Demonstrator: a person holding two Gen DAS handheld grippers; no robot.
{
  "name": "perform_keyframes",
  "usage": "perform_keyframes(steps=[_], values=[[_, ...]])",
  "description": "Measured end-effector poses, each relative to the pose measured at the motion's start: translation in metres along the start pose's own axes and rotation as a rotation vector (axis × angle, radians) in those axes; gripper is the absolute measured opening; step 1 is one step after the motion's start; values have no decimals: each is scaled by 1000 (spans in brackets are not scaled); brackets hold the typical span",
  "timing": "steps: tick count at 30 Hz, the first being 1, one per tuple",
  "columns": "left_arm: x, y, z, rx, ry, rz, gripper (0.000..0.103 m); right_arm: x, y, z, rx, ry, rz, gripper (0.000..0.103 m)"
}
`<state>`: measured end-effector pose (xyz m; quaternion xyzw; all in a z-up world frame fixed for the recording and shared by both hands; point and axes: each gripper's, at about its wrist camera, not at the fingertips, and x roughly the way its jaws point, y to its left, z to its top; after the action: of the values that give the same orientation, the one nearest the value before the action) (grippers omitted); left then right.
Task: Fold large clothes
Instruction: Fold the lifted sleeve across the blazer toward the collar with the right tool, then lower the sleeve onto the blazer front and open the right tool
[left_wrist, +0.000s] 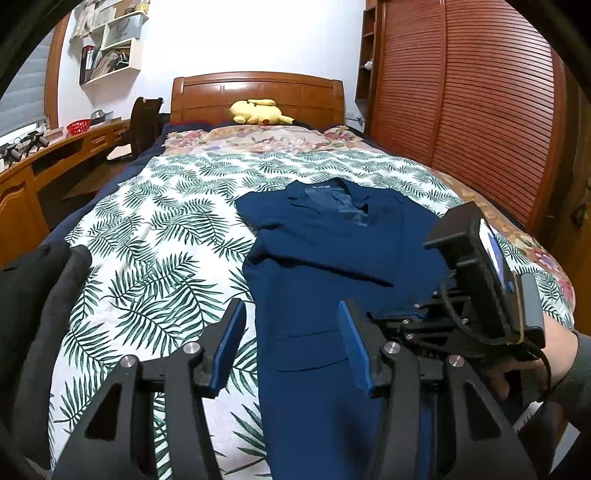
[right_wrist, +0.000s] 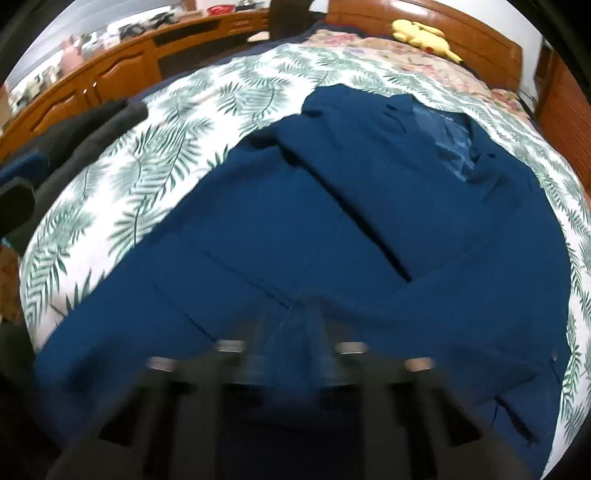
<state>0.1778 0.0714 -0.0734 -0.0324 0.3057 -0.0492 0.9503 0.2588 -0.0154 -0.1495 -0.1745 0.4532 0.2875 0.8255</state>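
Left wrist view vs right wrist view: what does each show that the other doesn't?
Left wrist only: the left gripper with its blue-padded fingers open and sharp over the blue jacket, the right gripper's body with the hand holding it, the wall shelves, and the slatted wardrobe.

Right wrist only: the jacket's right side out to the bed edge, and the right gripper's own blurred fingers.

Both: jacket, leaf-print bedspread, yellow plush toy, headboard, desk, dark garment at left.
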Motion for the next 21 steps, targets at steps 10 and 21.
perform_keyframes(steps=[10,21], values=[[2,-9,0,22,4,-14,51,-71,-7,-46,56,-164,27,0],[11,-26,-3,66,31,-24,51,-117,-32,-119,242,-234,-50,1]])
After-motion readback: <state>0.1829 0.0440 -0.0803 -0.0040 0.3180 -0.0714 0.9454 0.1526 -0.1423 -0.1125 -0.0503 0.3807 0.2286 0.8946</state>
